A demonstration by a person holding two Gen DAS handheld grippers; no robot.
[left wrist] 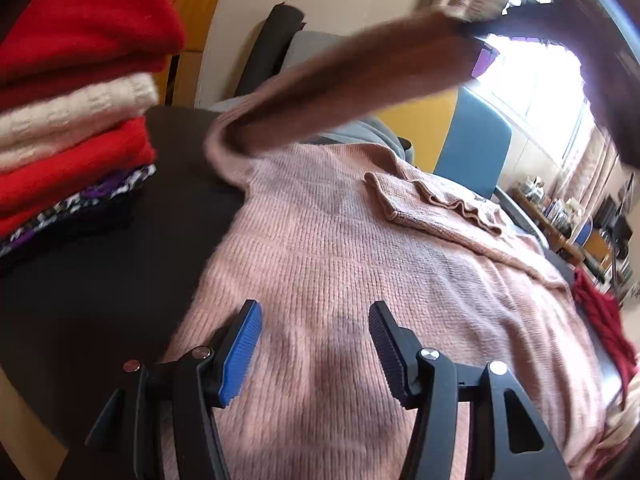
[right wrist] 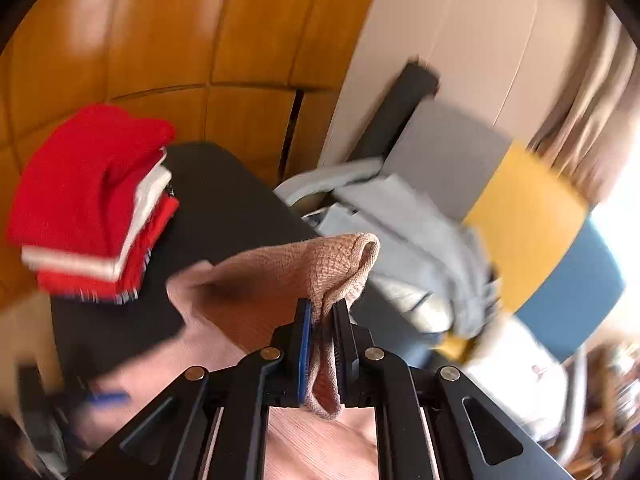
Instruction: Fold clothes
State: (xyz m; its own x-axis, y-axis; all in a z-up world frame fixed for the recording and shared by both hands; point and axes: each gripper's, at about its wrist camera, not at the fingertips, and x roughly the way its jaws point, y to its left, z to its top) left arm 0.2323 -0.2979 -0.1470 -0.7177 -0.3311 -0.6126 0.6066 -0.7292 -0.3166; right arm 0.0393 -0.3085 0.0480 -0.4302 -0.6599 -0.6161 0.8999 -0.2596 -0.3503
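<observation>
Pink knit sweater (left wrist: 360,264) lies spread across the dark table (left wrist: 100,280), its body flat under the left gripper (left wrist: 316,320), whose jaws stand wide apart just above the knit with nothing between them. One sleeve (right wrist: 288,276) is lifted clear of the body, its cuff end pinched tight in the nearly closed right gripper (right wrist: 322,312), which is blurred in the left wrist view. A stack of folded clothes (left wrist: 76,92), red, cream and patterned, sits at the far left of the table, near the sweater's shoulder but apart from it.
</observation>
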